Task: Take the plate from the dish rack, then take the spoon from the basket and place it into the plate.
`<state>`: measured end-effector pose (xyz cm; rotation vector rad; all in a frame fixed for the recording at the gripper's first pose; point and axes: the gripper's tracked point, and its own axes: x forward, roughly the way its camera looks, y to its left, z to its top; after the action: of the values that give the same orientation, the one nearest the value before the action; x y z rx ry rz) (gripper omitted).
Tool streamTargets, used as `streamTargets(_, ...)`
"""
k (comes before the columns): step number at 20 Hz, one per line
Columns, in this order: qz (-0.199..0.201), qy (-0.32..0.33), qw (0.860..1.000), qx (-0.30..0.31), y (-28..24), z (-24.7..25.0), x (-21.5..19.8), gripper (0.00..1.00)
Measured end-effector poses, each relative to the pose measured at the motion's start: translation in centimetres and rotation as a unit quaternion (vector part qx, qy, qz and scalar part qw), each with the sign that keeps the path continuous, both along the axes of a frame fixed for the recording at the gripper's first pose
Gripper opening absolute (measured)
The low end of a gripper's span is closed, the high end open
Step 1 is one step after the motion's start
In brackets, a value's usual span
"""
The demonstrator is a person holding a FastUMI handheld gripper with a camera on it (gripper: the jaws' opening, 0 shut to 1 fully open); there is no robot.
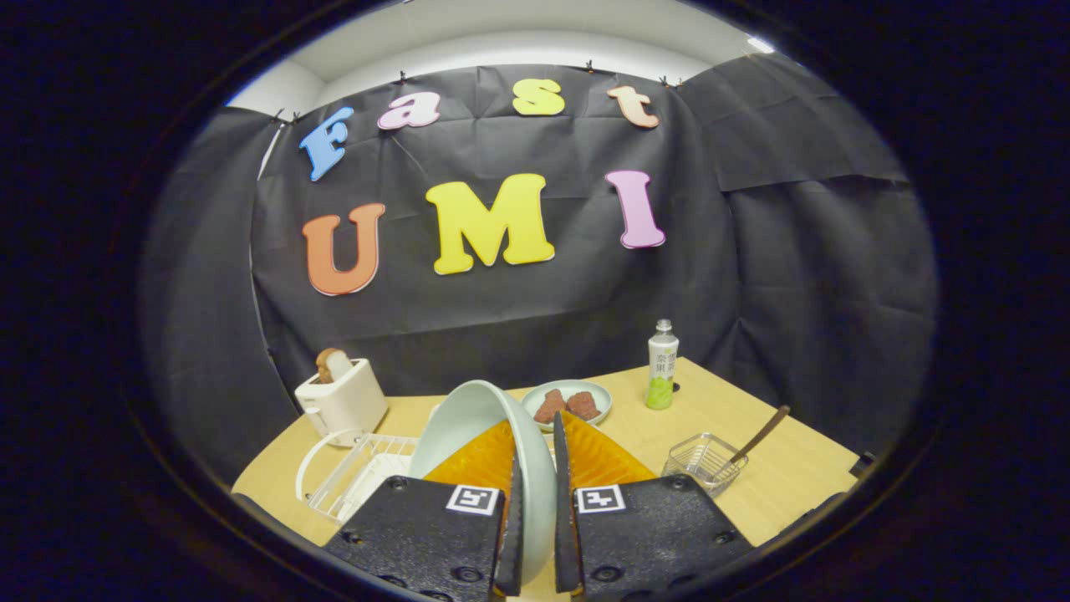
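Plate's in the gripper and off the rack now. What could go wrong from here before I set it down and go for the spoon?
1. The gripper pinches the plate only at its rim, edge-on and tilted; it may pivot or slip.
2. The dish rack sits just beside and below the plate, so a low swing could clip its wire.
3. The bowl of food lies just ahead and the basket with the spoon nearby; setting the plate down there might knock them.

The plate point(468, 435), clamped edge-on between the fingers of the gripper point(535, 502), hides much of the dish rack point(351, 468) at the table's point(752, 502) left edge. The spoon's point(761, 436) bowl is too small to make out inside the basket point(704, 462) near the right edge. The table's near edge is covered by the fingers.
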<state>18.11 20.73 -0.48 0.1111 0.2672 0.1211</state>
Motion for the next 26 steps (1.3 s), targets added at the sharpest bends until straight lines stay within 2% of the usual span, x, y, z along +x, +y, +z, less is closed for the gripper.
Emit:
streamTargets(8, 0.006, 0.032, 0.999, -0.007, -3.4, -6.5, -6.2, 0.2)
streamTargets(12, 0.022, 0.062, 0.998, -0.017, -2.9, -9.7, -7.4, 0.2)
streamTargets(21, 0.046, 0.106, 0.993, -0.018, -2.2, -13.4, -8.5, 0.2)
streamTargets(24, 0.041, 0.102, 0.994, -0.026, -2.6, -13.3, -8.1, 0.24)
streamTargets(26, 0.042, 0.093, 0.994, -0.034, -2.7, -13.2, -8.0, 0.36)
